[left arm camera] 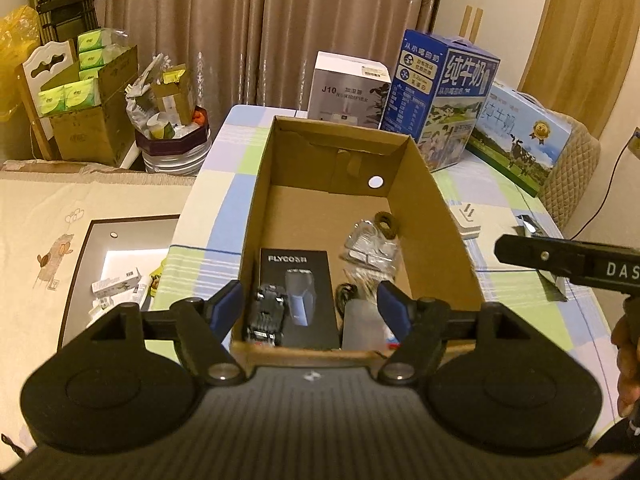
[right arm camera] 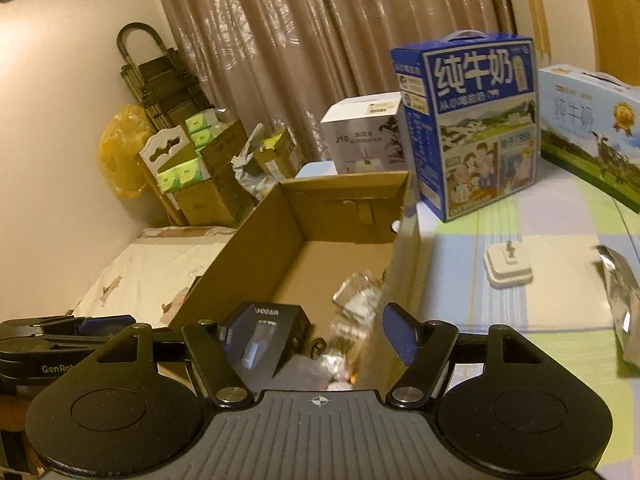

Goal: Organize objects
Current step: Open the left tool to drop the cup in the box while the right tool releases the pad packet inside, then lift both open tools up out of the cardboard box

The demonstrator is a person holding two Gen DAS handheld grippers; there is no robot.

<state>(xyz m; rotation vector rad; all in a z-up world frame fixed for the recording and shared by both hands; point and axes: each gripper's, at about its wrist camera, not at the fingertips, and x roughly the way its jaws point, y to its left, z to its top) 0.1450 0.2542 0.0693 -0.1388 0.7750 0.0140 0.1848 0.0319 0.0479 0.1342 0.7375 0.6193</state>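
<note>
An open cardboard box [left arm camera: 432, 216] stands on the checked tablecloth. Inside lie a black FLYCO booklet [left arm camera: 300, 280], a black toy car [left arm camera: 266, 312], a clear plastic bag of parts [left arm camera: 370, 246], a black cable and a grey pouch [left arm camera: 362, 328]. My left gripper [left arm camera: 310, 300] is open and empty above the box's near end. My right gripper [right arm camera: 308, 332] is open and empty over the same box [right arm camera: 256, 240], above the booklet [right arm camera: 264, 340] and the clear bag [right arm camera: 356, 300]. The right gripper also shows at the right edge of the left wrist view [left arm camera: 508, 250].
On the table behind the box stand a white J10 carton [left arm camera: 348, 88] and two blue milk cartons [left arm camera: 440, 96] [left arm camera: 520, 136]. A white plug adapter [right arm camera: 508, 268] and a silver foil bag [right arm camera: 624, 316] lie right of the box. A bed lies left.
</note>
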